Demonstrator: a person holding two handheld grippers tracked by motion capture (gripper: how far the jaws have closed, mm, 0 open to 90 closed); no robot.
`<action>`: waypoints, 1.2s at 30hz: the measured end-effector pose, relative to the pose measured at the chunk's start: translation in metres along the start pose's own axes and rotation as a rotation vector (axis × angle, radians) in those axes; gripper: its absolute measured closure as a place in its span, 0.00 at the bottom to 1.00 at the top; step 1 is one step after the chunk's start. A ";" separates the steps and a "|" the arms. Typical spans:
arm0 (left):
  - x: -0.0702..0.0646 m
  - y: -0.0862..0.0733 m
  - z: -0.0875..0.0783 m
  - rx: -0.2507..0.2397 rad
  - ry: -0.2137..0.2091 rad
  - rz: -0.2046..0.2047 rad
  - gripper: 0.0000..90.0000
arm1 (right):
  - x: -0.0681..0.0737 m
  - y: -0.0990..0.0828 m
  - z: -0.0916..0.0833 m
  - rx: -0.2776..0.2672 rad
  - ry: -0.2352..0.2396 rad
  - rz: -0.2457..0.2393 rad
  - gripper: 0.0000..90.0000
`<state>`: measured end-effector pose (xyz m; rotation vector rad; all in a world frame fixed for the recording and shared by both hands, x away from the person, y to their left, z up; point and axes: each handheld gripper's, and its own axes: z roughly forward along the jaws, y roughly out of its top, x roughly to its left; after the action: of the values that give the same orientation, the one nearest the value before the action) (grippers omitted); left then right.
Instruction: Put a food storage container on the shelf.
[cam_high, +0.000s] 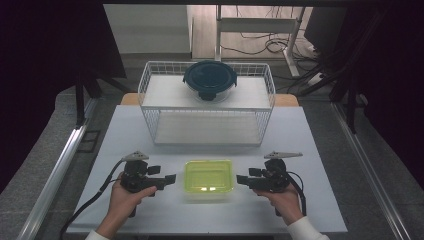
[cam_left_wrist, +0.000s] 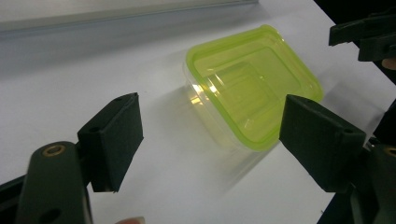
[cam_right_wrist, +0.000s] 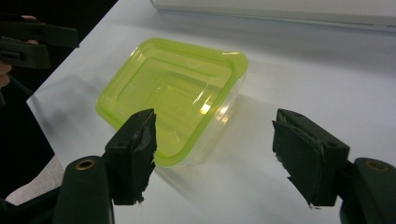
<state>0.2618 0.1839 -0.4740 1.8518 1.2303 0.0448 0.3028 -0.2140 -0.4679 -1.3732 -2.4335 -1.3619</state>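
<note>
Yellow-green lidded container (cam_high: 208, 176) unlabelled, on table (cam_high: 150, 135) between gaping left gripper (cam_high: 170, 178), right gripper (cam_high: 242, 179).

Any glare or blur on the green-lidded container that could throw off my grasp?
High view: soft but usable, a small bright glint on the container's green lid. Left gripper view: glare spots on the lid's near corner, faint shadow beneath. Right gripper view: one hotspot on the lid, edges sharp.

box (cam_high: 208, 176) sits on table (cam_high: 130, 130) between your grippers, left (cam_high: 170, 178) and right (cam_high: 242, 179); rack (cam_high: 207, 125) behind it, bowl (cam_high: 210, 80) on top.
</note>
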 end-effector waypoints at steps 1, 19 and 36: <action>0.000 0.000 0.002 0.002 -0.004 -0.001 0.24 | 0.000 0.000 0.001 0.004 0.008 0.005 0.35; 0.013 0.006 0.039 0.067 -0.124 -0.144 0.32 | -0.001 0.001 0.035 0.060 0.040 0.095 0.45; 0.017 0.005 0.067 0.134 -0.221 -0.245 0.54 | -0.012 0.005 0.059 0.096 0.071 0.180 0.61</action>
<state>0.3056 0.1531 -0.5181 1.7508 1.3182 -0.3754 0.3349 -0.1798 -0.5053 -1.4537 -2.2366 -1.2151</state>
